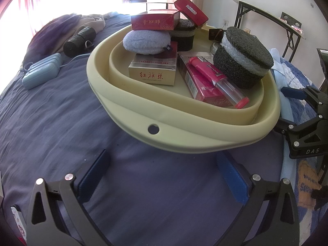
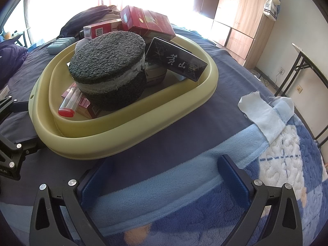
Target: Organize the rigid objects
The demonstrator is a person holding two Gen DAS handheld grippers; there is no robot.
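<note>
One pale yellow basin [image 1: 205, 137]; two dark round sponges [image 1: 244, 61]; one grey-blue puff [image 1: 146, 42]; one pink tube [image 1: 217, 80]; five cartons visible [image 1: 152, 74]; one black box [image 2: 176, 58]; others possibly hidden.

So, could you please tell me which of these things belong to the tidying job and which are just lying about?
Job:
- yellow basin
- gold box
- red boxes
- pink tube
- dark round sponge
- black box

Lying about:
- blue case
- black bag
- white cloth
- folding table
</note>
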